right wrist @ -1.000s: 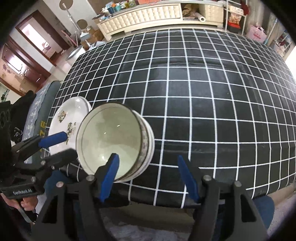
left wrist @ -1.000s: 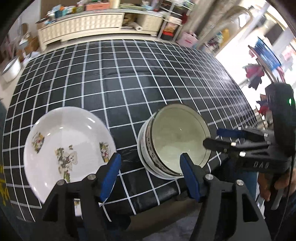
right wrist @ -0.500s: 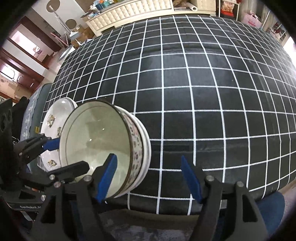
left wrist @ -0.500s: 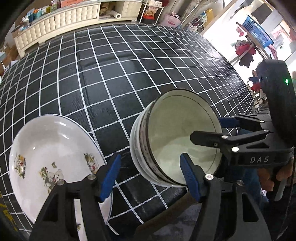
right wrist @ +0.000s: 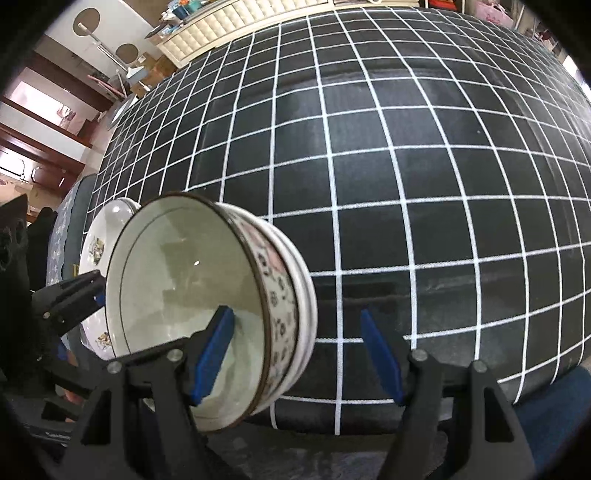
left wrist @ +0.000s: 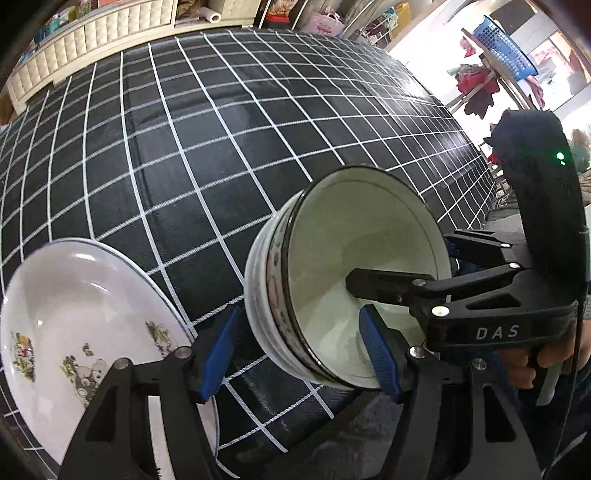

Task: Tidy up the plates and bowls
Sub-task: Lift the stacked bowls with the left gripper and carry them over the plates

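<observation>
While both my grippers hang over the near edge of the table, the left gripper sits lowest in its own view, jaws standing apart, one blue pad inside the top bowl and the other blue pad outside it, so the near wall of the stack lies between them. I can't tell for sure that either pad presses on the wall. Over on the other side, the right gripper is likewise spread: one blue pad reaches down inside the bowl, the other pad hangs clear over the tablecloth, with the patterned wall between and a plain gap on the outer side. From the left camera that right gripper shows as a black frame, one finger across the bowl's pale inside, and a hand wrapped around its handle.

The bowl is nested in at least one more beneath it, at the table's near edge. Just to the left lies the plate, white with little cartoon prints, near the bowls but apart from them. Farther out, black cloth with a white grid runs back to a cream cabinet, and a blue basket sits high at the right.
</observation>
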`<state>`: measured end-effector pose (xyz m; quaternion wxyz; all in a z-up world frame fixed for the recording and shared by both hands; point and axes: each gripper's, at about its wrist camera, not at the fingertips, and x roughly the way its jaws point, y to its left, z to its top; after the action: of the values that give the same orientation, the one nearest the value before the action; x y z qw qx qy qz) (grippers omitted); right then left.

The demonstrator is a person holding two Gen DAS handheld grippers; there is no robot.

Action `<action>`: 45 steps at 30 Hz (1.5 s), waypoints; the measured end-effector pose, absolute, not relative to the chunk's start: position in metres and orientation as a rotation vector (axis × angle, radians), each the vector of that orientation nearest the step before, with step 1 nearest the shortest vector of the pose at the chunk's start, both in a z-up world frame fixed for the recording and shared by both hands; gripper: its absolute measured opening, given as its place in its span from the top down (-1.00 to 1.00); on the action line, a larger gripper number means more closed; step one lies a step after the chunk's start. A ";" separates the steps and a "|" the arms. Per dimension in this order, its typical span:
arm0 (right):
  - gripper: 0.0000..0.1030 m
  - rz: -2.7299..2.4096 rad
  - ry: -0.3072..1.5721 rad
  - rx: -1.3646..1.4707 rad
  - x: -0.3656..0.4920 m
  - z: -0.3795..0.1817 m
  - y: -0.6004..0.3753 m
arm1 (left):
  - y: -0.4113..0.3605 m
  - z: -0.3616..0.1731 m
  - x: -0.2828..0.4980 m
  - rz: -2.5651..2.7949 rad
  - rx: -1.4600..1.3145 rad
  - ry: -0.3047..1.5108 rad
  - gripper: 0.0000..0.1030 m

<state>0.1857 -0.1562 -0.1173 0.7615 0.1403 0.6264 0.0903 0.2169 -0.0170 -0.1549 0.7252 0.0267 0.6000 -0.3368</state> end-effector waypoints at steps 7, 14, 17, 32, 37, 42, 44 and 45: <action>-0.39 0.196 1.354 0.337 0.179 -0.115 -0.171 | -0.017 -0.165 0.218 -0.748 0.011 1.365 -0.12; 0.02 0.249 1.366 0.407 0.182 -0.113 -0.173 | -0.003 -0.172 0.220 -0.709 -0.033 1.402 0.06; 0.02 0.242 1.368 0.411 0.184 -0.112 -0.172 | 0.003 -0.171 0.219 -0.701 -0.033 1.397 0.06; 0.15 0.167 1.356 0.444 0.192 -0.104 -0.159 | -0.015 -0.169 0.213 -0.607 -0.044 1.382 0.05; 0.17 0.157 1.366 0.455 0.196 -0.102 -0.155 | -0.004 -0.171 0.210 -0.577 -0.087 1.395 0.05; 0.23 0.146 1.374 0.478 0.200 -0.098 -0.153 | 0.006 -0.164 0.208 -0.560 -0.111 1.389 0.05; 0.24 0.152 1.371 0.479 0.202 -0.094 -0.152 | 0.008 -0.157 0.209 -0.548 -0.122 1.381 0.06; 0.24 0.155 1.367 0.480 0.203 -0.091 -0.151 | 0.008 -0.154 0.208 -0.545 -0.119 1.374 0.06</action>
<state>0.2027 -0.1509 -0.0910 0.7460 0.2195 0.6248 0.0706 0.2084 0.0084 -0.1537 0.7373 -0.0541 0.6259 -0.2484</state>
